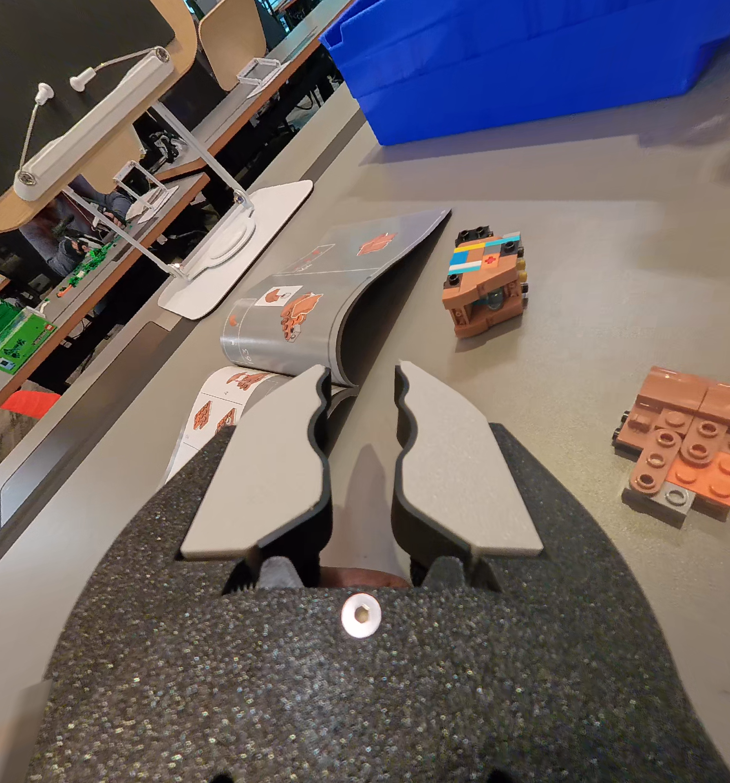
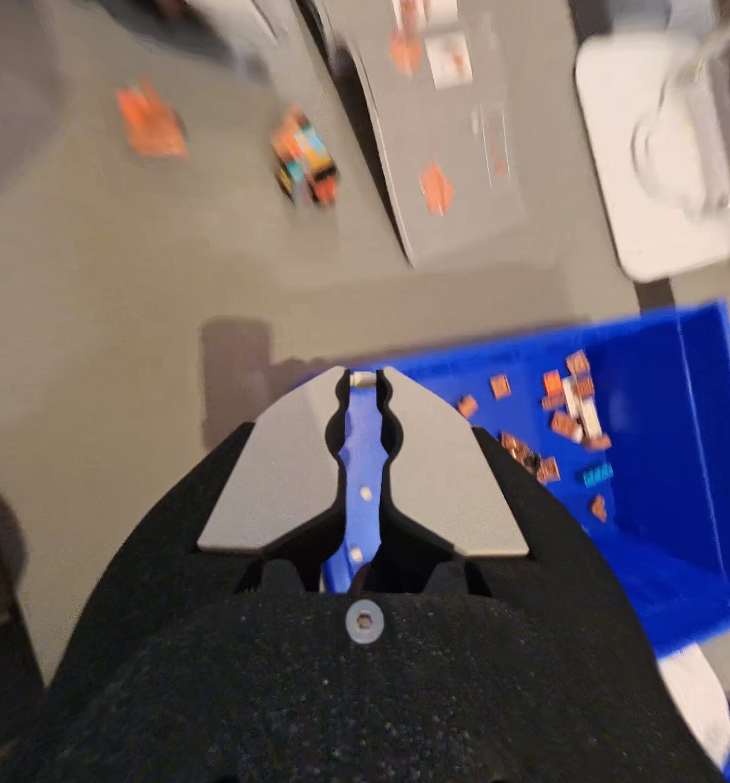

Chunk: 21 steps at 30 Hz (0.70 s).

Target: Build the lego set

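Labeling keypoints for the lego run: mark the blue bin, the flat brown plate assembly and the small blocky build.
blue bin (image 1: pixel 524 84), left wrist view, on its outer side wall.
flat brown plate assembly (image 1: pixel 693 440), left wrist view, on its studded middle.
small blocky build (image 1: pixel 484 279), left wrist view, on its brown top face.

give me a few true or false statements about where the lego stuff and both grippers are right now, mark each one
1. The left gripper is open with nothing between its fingers. True.
2. The right gripper grips a small light piece at its fingertips. True, though blur hides what kind of piece it is.
3. The instruction booklet lies closed on the table. False: it lies open, pages curling up.
4. The flat brown plate assembly sits inside the blue bin. False: it rests on the grey table, outside the bin.
5. Loose brown and orange pieces lie in the blue bin. True.
6. The small blocky model is stacked on the booklet. False: it stands on the table beside it.
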{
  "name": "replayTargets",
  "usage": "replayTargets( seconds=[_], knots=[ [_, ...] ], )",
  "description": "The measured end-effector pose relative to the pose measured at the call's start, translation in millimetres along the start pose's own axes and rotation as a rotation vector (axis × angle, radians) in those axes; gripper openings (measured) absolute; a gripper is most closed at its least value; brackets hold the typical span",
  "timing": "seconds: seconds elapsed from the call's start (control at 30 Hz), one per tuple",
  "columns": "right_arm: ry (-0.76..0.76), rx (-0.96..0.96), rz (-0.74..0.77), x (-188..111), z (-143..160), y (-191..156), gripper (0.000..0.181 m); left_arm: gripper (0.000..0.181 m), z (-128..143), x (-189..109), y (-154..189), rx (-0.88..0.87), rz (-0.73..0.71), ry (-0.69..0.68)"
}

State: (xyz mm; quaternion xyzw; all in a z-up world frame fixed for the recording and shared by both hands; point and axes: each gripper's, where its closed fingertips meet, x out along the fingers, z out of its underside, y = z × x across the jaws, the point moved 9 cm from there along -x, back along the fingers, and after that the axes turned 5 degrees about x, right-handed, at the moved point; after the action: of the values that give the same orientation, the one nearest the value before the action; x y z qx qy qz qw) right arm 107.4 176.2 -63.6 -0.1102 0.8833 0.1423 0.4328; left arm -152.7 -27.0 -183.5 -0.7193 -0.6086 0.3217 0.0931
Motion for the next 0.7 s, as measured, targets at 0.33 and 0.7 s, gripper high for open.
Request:
replayTargets(
  seconds=[0.33, 0.7],
  knots=[
    [0.22, 0.101, -0.224, 105.8, -25.1, -101.4, 0.011, 0.028, 0.2, -2.1, -1.5, -0.017, -0.004, 0.006],
    [0.214, 0.165, -0.218, 142.6, -10.3, -109.6, 0.011, 0.028, 3.2, -0.1, -3.8, 0.0, -0.02, -0.012]
  ],
)
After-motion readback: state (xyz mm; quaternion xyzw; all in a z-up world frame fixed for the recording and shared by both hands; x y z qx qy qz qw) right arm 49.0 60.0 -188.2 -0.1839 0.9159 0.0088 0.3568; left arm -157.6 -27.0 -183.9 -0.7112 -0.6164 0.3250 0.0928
